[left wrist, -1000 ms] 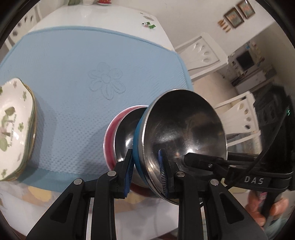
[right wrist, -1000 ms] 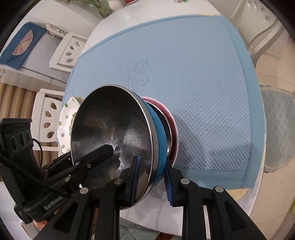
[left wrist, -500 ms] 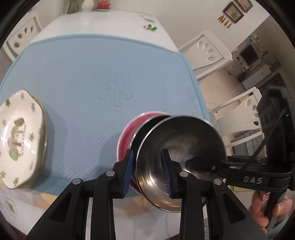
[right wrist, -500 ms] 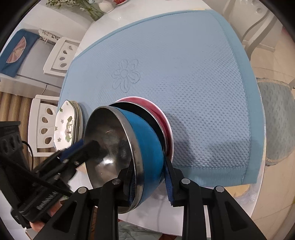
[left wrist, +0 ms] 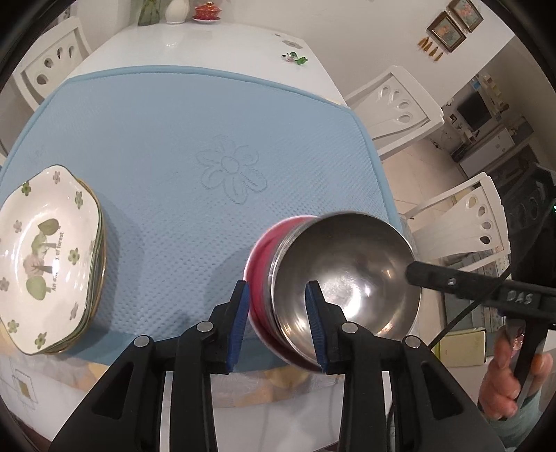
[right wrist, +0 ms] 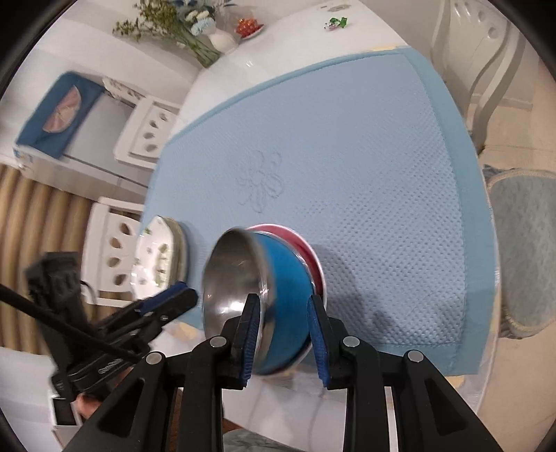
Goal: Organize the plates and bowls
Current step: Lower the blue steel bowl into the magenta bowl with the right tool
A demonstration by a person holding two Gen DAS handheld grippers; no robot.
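Observation:
A steel bowl with a blue outside [right wrist: 288, 278] is nested in a red bowl [right wrist: 309, 250] at the near edge of the blue mat [right wrist: 365, 174]. In the left wrist view the steel bowl [left wrist: 347, 274] sits in the red bowl [left wrist: 260, 264]. My left gripper [left wrist: 278, 320] is open, its fingers straddling the near rims of both bowls. My right gripper [right wrist: 283, 337] is open, its fingers either side of the blue bowl's rim. A stack of floral plates [left wrist: 45, 253] lies on the mat's left side, also in the right wrist view [right wrist: 160, 253].
White chairs [left wrist: 392, 107] stand around the white table [left wrist: 208, 45]. A vase with flowers [right wrist: 194, 34] and a small red dish [left wrist: 207, 10] are at the table's far end. The table's near edge lies just below the bowls.
The blue bowl has come down from a tilted, lifted pose into the red bowl. Both grippers have opened and pulled back from it.

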